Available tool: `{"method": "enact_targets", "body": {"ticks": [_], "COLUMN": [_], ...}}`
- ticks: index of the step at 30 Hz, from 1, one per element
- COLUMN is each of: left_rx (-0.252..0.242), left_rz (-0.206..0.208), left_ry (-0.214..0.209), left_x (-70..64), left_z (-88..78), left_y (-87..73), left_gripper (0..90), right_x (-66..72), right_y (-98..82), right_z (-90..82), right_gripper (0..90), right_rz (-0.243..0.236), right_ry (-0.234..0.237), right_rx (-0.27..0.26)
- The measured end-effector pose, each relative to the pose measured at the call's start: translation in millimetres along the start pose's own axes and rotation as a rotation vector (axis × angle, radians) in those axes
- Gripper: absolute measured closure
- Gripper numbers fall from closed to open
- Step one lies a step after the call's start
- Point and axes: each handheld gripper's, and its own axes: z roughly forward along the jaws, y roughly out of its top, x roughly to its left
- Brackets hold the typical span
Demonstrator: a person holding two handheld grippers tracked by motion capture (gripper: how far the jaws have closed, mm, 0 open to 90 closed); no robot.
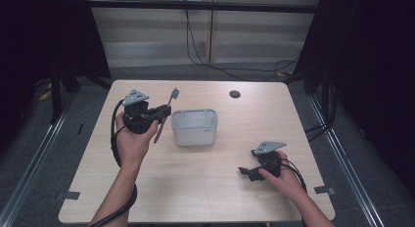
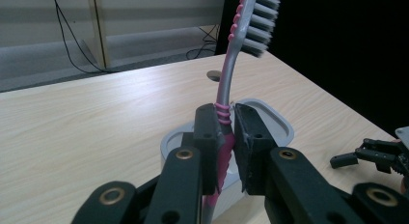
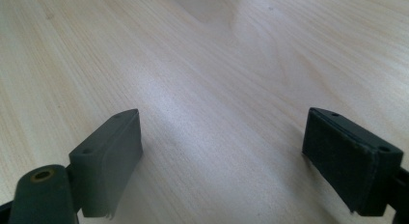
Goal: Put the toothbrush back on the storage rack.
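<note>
The wooden table [image 1: 205, 188] is carrying very little: a pale grey, open-topped plastic container [image 1: 194, 127] is sitting near its middle, and everything else can be placed from that container.

To the container's left, the left gripper [image 1: 164, 111] is being held up off the table by the person's left hand [image 1: 131, 141]. Its jaws are pressing together on a pink and grey toothbrush [image 2: 226, 84], pinching the ribbed part of the handle. In the left gripper view the brush is standing nearly upright, bristles at the top and the container's rim [image 2: 279, 119] just behind and below the jaws. In the high view the bristled head is pointing away from the person, beyond the container's left rear corner, while the handle's tail is hanging down beside its left wall.

To the container's right and nearer the person, well apart from it, the right gripper [image 1: 250, 172] is resting low by the table, jaws spread wide and holding nothing; the right gripper view is showing bare wood between its pads [image 3: 108, 156].

Judging by this, the pick-up is done: the toothbrush is gripped and lifted just beside the container. What seems left is carrying it over the opening, lowering it in and letting go. The container is looking empty as far as can be seen.
</note>
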Motion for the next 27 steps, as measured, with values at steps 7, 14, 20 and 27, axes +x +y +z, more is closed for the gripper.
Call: {"method": "enact_targets", "body": {"ticks": [7,14,20,27], "left_rx": [-0.004,-0.027,-0.036,-0.044], "left_rz": [-0.004,0.0,-0.007,-0.015], "left_ry": [0.0,-0.004,-0.002,0.003], "left_x": [1.6,0.9,3.3,6.8], "left_z": [5.0,8.4,10.7,16.3], "left_y": [3.4,11.3,14.4,15.4], "left_gripper": [80.6,80.5,80.5,80.5], "right_x": [-0.1,0.0,0.0,0.0], "right_y": [0.0,0.0,0.0,0.0], "right_z": [0.1,0.0,0.0,0.1], "right_gripper": [13.2,13.2,13.2,13.2], "right_rz": [-0.001,-0.001,-0.001,-0.001], "right_ry": [0.0,0.0,0.0,0.0], "right_rx": [0.0,0.0,0.0,0.0]}}
